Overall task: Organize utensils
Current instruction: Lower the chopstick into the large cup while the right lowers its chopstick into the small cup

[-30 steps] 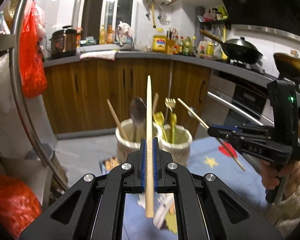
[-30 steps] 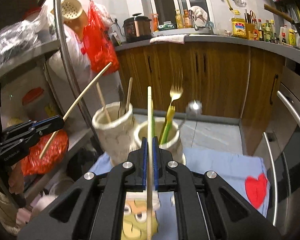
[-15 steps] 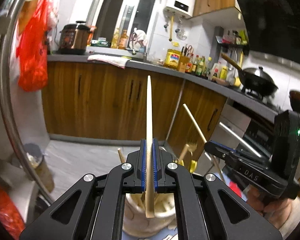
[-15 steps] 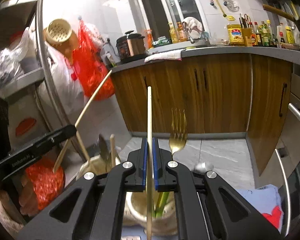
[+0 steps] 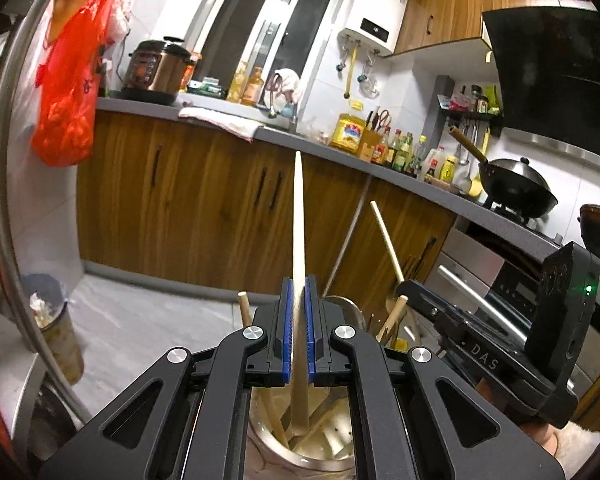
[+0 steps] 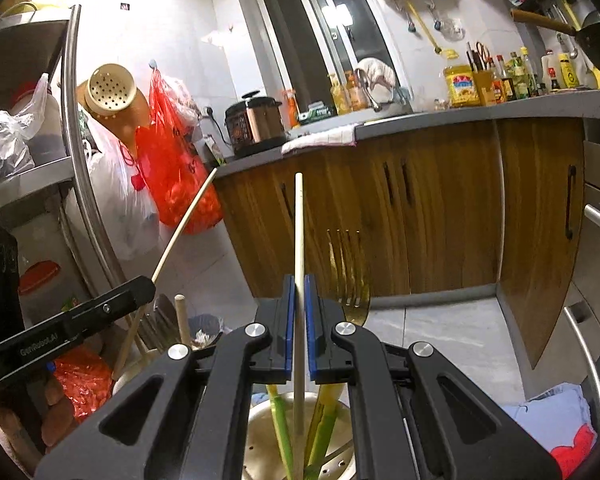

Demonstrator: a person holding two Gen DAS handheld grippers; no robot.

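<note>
In the left wrist view my left gripper (image 5: 299, 332) is shut on an upright wooden chopstick (image 5: 298, 232). Its lower end hangs in the mouth of a pale holder cup (image 5: 256, 440) that holds several wooden chopsticks. My right gripper (image 5: 404, 290) is close on the right, shut on a second chopstick (image 5: 386, 240). In the right wrist view the right gripper (image 6: 299, 328) grips that chopstick (image 6: 299, 232) over another cup (image 6: 256, 428) holding green-handled utensils and a gold fork (image 6: 350, 280). The left gripper (image 6: 148, 286) shows at the left with its chopstick (image 6: 184, 224).
A steel rack pole (image 5: 4, 216) and a red plastic bag (image 5: 66, 92) stand at the left. Wooden cabinets (image 5: 204, 208) under a grey counter run behind. A bin (image 5: 56, 328) sits on the floor. A blue cloth with a red heart (image 6: 560, 428) covers the table.
Both grippers have moved forward toward the two cups, which now lie right beneath them. The chopsticks' lower ends have come over the cup mouths. The left gripper has rolled somewhat.
</note>
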